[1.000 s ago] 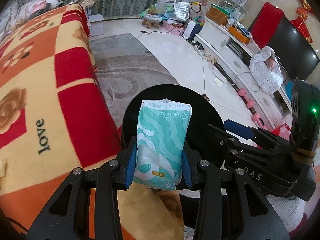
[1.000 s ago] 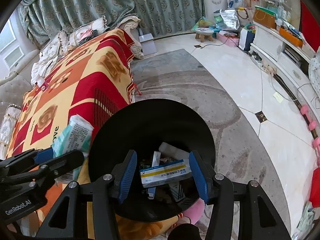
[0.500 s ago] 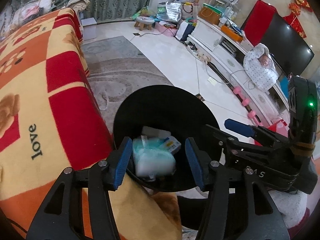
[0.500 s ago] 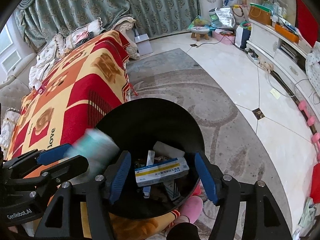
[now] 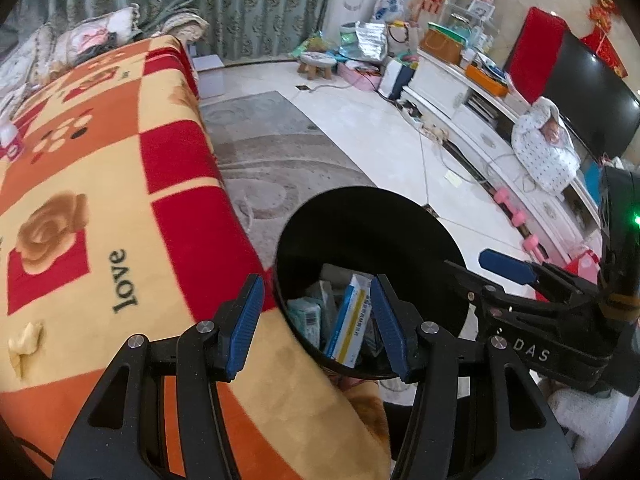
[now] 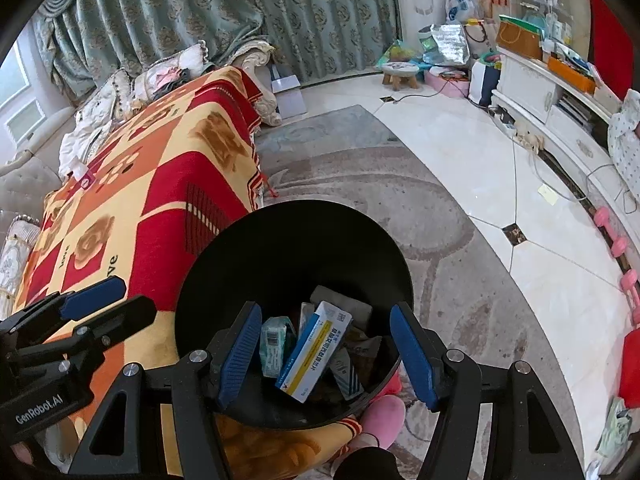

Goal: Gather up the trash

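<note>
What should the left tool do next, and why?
Probably lift the left tool away and swing toward the small pale yellowish scrap on the red and orange patterned blanket. Its jaws, just opened, hold nothing; the teal tissue pack already lies inside the round black bin.

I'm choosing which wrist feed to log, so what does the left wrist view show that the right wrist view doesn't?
Only the left wrist view shows the black TV screen and the small white scrap on the blanket. Only the right wrist view shows the pink slipper beside the bin and the window. Both show the black bin, the blue-and-yellow box and teal tissue pack inside it, and the patterned blanket.
</note>
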Demonstrator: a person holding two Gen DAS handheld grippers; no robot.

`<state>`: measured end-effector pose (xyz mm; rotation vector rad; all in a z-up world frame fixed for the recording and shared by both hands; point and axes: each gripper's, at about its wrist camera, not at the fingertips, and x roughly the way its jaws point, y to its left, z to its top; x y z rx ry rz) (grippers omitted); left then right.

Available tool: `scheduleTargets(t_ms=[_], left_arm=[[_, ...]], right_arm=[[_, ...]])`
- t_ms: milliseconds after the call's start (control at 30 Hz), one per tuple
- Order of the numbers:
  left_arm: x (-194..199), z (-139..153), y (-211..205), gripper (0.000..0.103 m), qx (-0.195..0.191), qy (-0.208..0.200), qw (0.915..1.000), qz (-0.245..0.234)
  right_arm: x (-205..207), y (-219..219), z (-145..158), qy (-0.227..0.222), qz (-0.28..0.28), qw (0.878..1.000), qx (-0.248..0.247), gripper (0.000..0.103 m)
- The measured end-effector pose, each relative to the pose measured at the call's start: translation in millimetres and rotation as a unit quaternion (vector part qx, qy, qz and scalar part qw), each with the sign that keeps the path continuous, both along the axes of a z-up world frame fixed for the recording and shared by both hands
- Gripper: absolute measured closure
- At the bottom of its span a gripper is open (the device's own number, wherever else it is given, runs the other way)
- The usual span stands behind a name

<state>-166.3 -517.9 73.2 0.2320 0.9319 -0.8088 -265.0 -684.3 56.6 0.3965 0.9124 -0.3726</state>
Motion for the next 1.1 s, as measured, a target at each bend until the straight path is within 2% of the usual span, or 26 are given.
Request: scheduleTargets(t_ms=[67,133,233,367,767,1100], left_arm=[[-3,4,2,0.049,0.015,-0.027,0.9994,0.015],[-6,10,6,0.049,0.015,-0.047,0.9986,0.018],[-6,14,14,0.049,0.001,-0.042,0.999,0.019],[-12,24,26,0.049,-0.01,-0.064,0.9976,0.025],[-21,43,47,0.049,-0.038,-0.093,0.9944,0.034],[-21,47,54,0.049,-0.052,-0.095,0.9934,0.039]], right_arm=[[0,4,2,-0.002,0.003,1.0,-0.004,0.039],[0,8,4,-0.005,0.005,1.0,-0.009,0.038],[-3,15,11,-0.016,0.006,1.0,-0.018,0.038],[-7,23,20,-0.034,0.002,0.999,-0.027,0.036],[-18,49,47,-0.075,-0.008,0.994,-0.074,0.036],[-22,60,63,-0.091,-0.014,0.99,-0.11,0.036]])
